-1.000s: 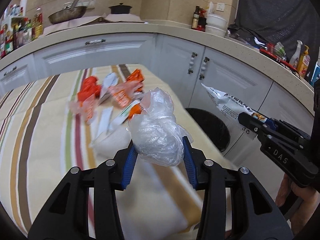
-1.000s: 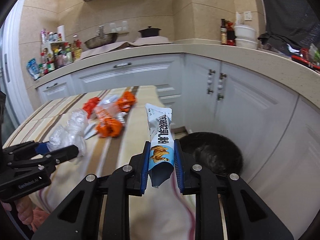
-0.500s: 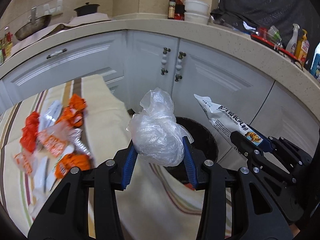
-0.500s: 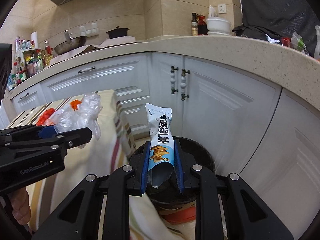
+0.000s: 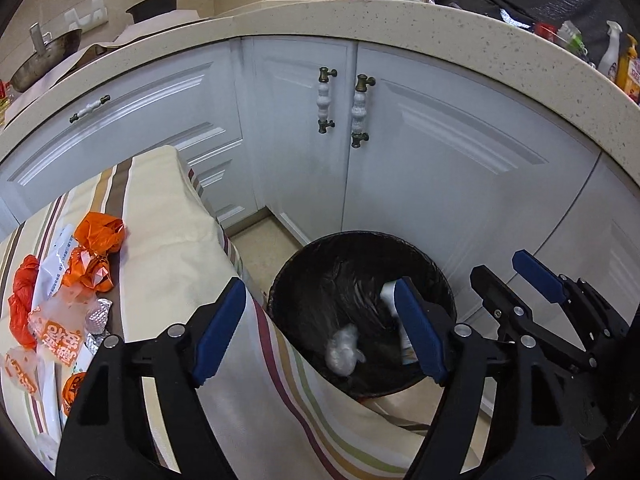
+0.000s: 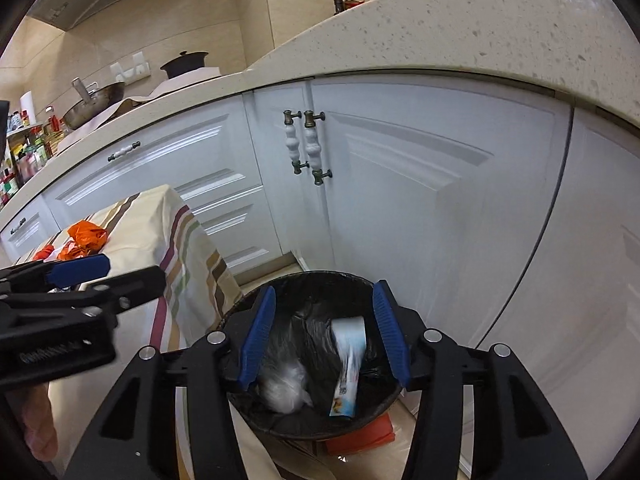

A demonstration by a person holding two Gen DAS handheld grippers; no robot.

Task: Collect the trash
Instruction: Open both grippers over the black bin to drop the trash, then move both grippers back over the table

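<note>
Both grippers, left and right, hung wide open and empty over the bin. Clear bag and wrapper lay inside, evidently released for disposal.

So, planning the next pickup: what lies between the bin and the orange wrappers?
Left wrist view: only bare striped tablecloth between black bin and orange wrappers.
</note>
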